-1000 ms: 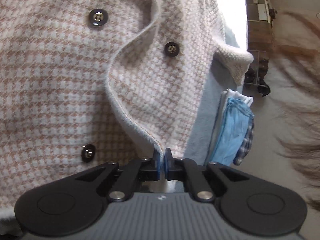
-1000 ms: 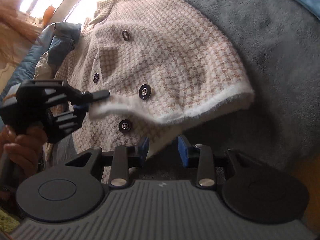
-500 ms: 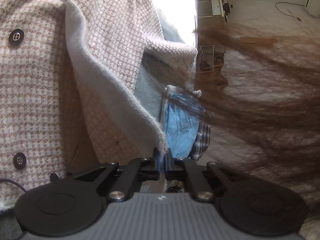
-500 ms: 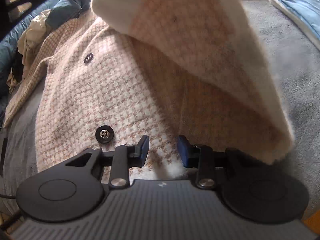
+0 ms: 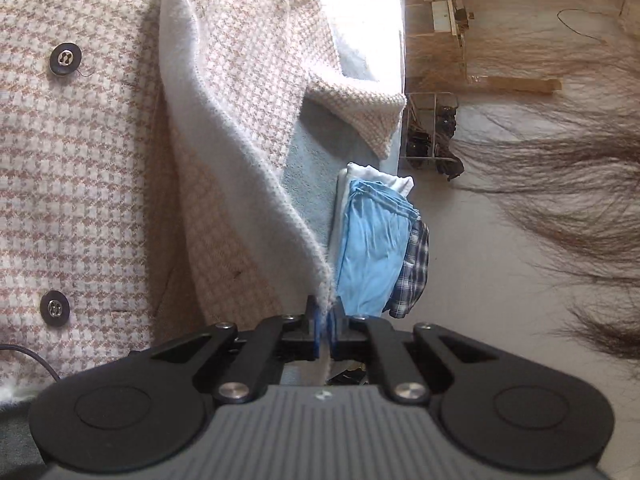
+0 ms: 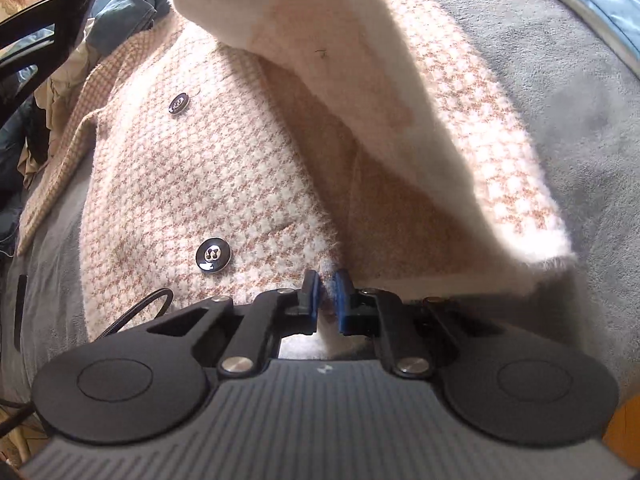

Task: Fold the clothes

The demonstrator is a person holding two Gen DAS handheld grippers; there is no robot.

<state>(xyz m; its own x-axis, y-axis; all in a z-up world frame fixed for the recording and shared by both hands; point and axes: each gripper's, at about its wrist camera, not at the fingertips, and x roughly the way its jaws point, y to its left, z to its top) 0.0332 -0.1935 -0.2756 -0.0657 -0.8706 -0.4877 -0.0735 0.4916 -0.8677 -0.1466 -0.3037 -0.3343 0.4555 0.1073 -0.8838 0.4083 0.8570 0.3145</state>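
Note:
A pink-and-white houndstooth jacket [image 5: 100,160] with dark buttons [image 5: 66,59] lies spread on a grey blanket [image 6: 540,60]. My left gripper [image 5: 326,316] is shut on the jacket's white-lined front edge and holds that flap raised off the rest. In the right wrist view the raised flap [image 6: 400,80] hangs overhead, lining side down. My right gripper [image 6: 326,292] points steeply down at the jacket's [image 6: 224,168] bottom hem, just right of a button [image 6: 213,258]. Its jaws are closing, and the fuzzy hem is pinched between the blue pads.
A stack of folded clothes, light blue [image 5: 372,248] over a plaid piece [image 5: 412,272], lies beside the jacket. Loose clothes are heaped [image 6: 120,12] at the far left. A black cable [image 6: 136,312] curls by the hem. A person's long hair [image 5: 560,184] hangs at the right.
The left gripper has lifted the jacket edge higher, opening the flap. The right gripper has come down to the hem and its jaws have closed from wide apart onto the cloth.

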